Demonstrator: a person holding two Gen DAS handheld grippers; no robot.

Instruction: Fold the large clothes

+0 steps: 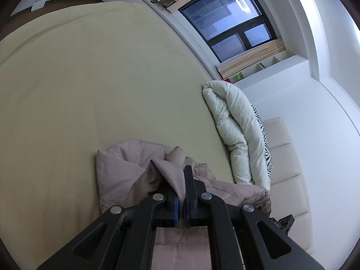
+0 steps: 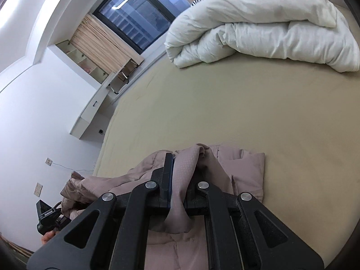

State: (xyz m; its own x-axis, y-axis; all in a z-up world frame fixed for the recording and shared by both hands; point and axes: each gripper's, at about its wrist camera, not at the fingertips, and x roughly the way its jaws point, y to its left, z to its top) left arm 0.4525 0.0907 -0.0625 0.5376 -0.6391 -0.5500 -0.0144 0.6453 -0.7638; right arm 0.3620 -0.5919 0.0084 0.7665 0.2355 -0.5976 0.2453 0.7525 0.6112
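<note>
Left claw: the left claw [image 1: 180, 186] is sitting clamped shut, its black fingers [image 1: 190, 180] pinching a bunched ridge of the mauve padded garment [image 1: 126, 175].
Right claw: the right claw [image 2: 177, 180] is likewise squeezed closed, gripping a fold of the mauve padded garment [image 2: 238, 166] that is hanging down between its black fingers [image 2: 167, 173].
Garment position: the quilted fabric is lying on the near part of the bed [image 1: 90, 78], spreading under and in front of both claws, with one puffed edge resting flat on the sheet and the rest gathered up towards the pinch points.
Garment shape: it is crumpling into loose folds rather than lying flat; in the right wrist view a part of it is trailing off towards the bed's edge on the left.
Bed: the bed [image 2: 225, 103] is wearing a pale yellow-beige sheet, mostly bare beyond the garment.
Duvet: a rolled white duvet [image 1: 234, 130] is lying well apart from the garment at the far side of the bed; the right wrist view is showing the same duvet [image 2: 258, 29] across open sheet.
Striped cushion: a zebra-patterned cushion [image 1: 265, 144] is sitting tucked against the duvet.
Other hand: in the right wrist view, fingertips of a hand [image 2: 48, 236] are gripping a black handle at the lower left.
Window: a dark window [image 1: 229, 15] is standing behind the bed, flanked by beige curtains.
</note>
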